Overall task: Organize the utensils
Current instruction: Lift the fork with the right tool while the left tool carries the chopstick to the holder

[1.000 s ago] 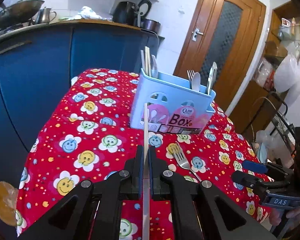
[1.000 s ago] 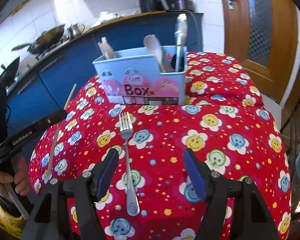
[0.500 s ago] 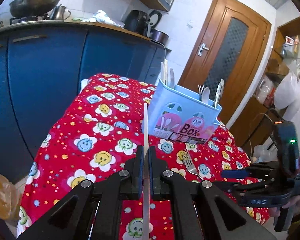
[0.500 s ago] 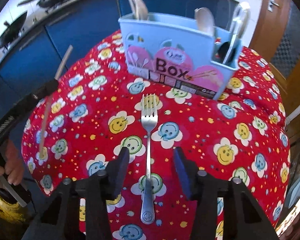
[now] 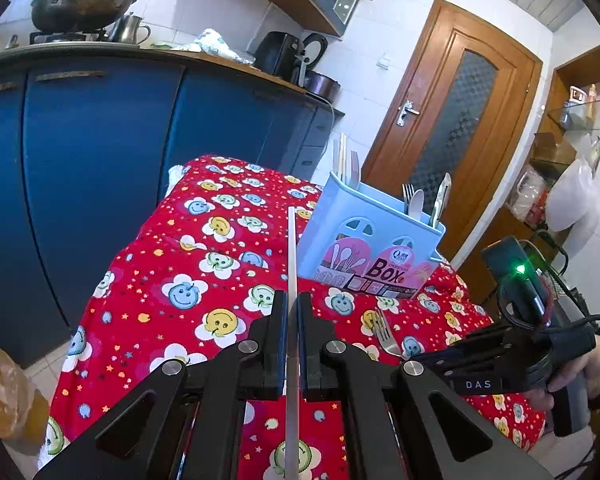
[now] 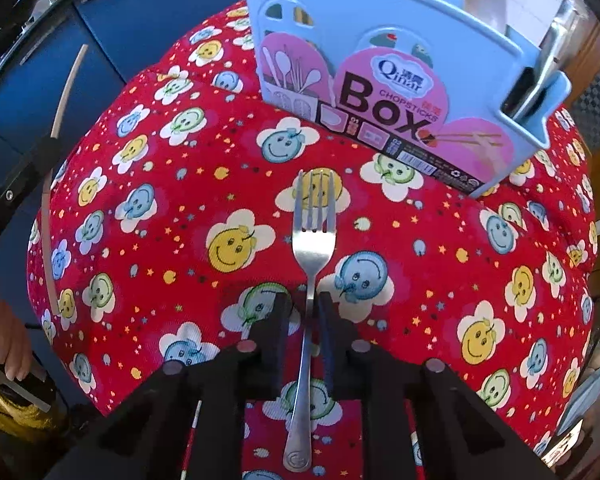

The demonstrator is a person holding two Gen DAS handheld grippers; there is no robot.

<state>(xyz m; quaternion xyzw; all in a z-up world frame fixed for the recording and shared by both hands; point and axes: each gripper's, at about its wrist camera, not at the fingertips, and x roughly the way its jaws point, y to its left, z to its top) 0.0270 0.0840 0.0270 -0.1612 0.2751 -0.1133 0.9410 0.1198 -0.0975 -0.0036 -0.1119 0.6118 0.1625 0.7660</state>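
Red cloth point(image 6: 172, 184) printed with smiley flowers covers the table. A fork point(image 6: 312, 248) lies flat on it, tines toward the pale blue box point(image 6: 384, 64), which stands just beyond and holds other utensils. The right gripper point(image 6: 309, 312) points down over the fork, its jaws closing with the handle between them. The left gripper point(image 5: 292, 320) is clamped on a chopstick point(image 5: 291, 256), held above the cloth.

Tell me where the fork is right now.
In the right wrist view the fork lies flat on the red smiley tablecloth, tines toward the blue utensil box, its handle between the closing right tongs.
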